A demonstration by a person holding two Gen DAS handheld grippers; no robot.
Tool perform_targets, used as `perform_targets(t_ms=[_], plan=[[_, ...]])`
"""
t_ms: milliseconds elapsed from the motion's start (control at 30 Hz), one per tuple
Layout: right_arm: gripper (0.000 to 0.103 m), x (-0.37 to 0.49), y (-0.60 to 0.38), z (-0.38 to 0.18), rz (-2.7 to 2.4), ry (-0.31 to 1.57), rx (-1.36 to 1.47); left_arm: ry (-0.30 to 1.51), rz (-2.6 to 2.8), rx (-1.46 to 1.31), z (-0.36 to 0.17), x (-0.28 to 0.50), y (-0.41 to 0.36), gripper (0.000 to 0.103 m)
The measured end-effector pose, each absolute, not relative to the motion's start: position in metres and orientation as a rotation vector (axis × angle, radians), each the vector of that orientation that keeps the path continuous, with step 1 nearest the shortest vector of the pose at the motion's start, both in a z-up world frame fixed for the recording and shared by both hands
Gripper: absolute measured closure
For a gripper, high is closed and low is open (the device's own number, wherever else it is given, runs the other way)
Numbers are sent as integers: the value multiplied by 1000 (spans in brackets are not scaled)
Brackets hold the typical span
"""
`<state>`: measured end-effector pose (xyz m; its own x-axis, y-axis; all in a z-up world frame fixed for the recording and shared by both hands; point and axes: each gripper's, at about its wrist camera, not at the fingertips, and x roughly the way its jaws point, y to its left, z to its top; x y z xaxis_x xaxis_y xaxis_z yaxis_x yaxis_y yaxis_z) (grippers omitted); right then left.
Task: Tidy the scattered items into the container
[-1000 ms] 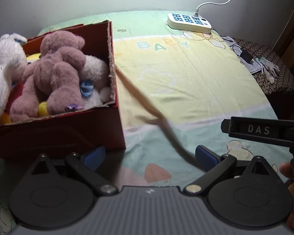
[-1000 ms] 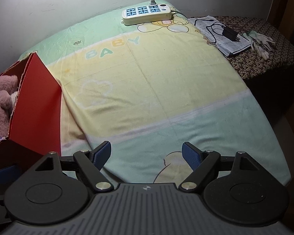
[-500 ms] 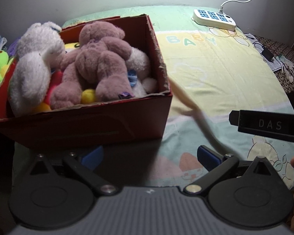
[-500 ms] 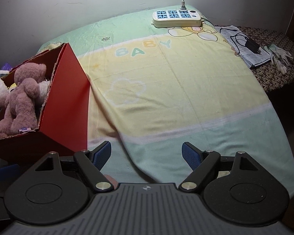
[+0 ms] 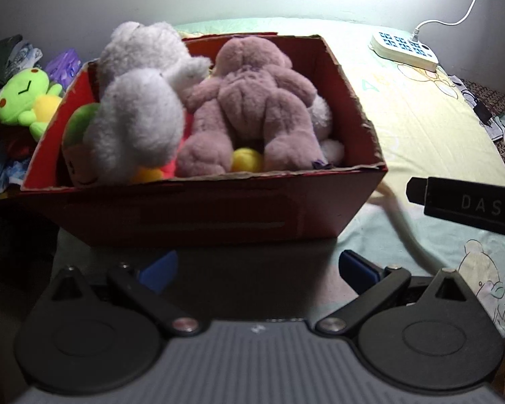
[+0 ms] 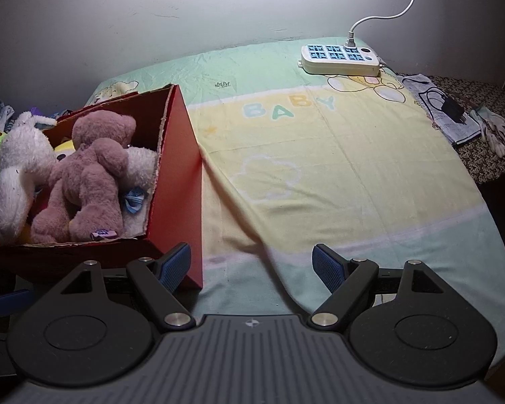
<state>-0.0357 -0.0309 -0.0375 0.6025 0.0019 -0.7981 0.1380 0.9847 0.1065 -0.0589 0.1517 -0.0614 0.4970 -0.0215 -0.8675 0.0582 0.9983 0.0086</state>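
Over on the far left we've got a green frog plush [image 5: 23,99] lying outside the red cardboard box [image 5: 219,208], just beside its left wall. Inside the box sit a white plush bunny [image 5: 141,101] and a mauve teddy bear [image 5: 252,101], piled on some yellow and red toys. Our left tool [image 5: 257,267] hangs in front of the box with its jaws spread wide and nothing between them. Our right tool [image 6: 250,264] is spread wide too, empty, over the baby-print bedsheet [image 6: 353,168] by the box's right corner. Further right, a white power strip [image 6: 340,59] lies at the far edge of the bed, and white gloves [image 6: 495,128] well off to the side.
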Motion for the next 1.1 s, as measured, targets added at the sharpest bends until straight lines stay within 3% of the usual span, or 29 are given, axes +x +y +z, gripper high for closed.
perform_targets(t_ms=[433, 1100], plan=[[24, -35, 8, -6, -137, 790, 97, 1006, -26, 21, -43, -53, 202, 1], [24, -12, 68, 30, -54, 806, 153, 957, -8, 98, 1, -16, 251, 1]])
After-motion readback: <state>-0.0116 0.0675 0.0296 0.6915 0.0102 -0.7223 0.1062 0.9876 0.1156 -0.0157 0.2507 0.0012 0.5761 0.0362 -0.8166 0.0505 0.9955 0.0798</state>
